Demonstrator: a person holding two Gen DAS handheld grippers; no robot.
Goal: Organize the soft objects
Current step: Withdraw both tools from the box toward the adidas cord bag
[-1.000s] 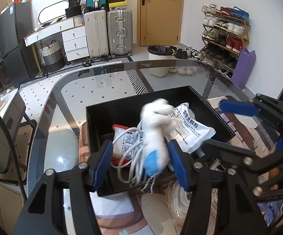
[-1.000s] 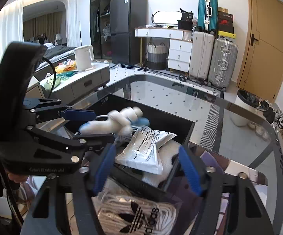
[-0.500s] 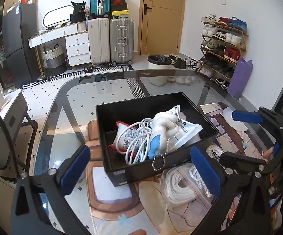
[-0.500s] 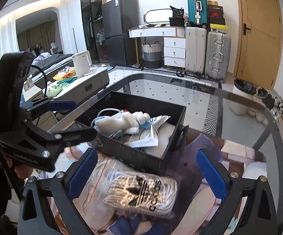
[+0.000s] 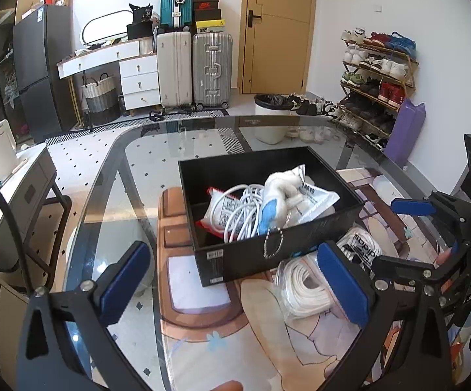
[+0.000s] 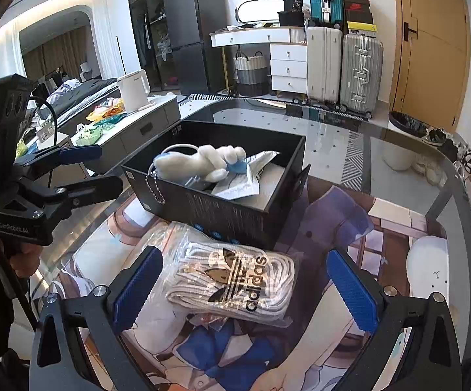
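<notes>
Over the glass table point(image 5: 111, 202), left tongs point(image 5: 235, 280) and right tongs point(image 6: 245, 283) gape wide, gripping nothing.

box floor point(image 5: 199, 218) under contents, packet print point(image 5: 224, 210) unreadable

We see a black box point(image 5: 268, 257) on the glass table, and in it lies a white fluffy toy point(image 5: 282, 185) with a blue patch, a tangled white cable point(image 5: 242, 211) and white packets point(image 5: 313, 197). The toy's little bead chain point(image 5: 273, 244) hangs over the box's near wall. Just in front of the box lies a clear bag of white socks point(image 6: 235, 280).
</notes>
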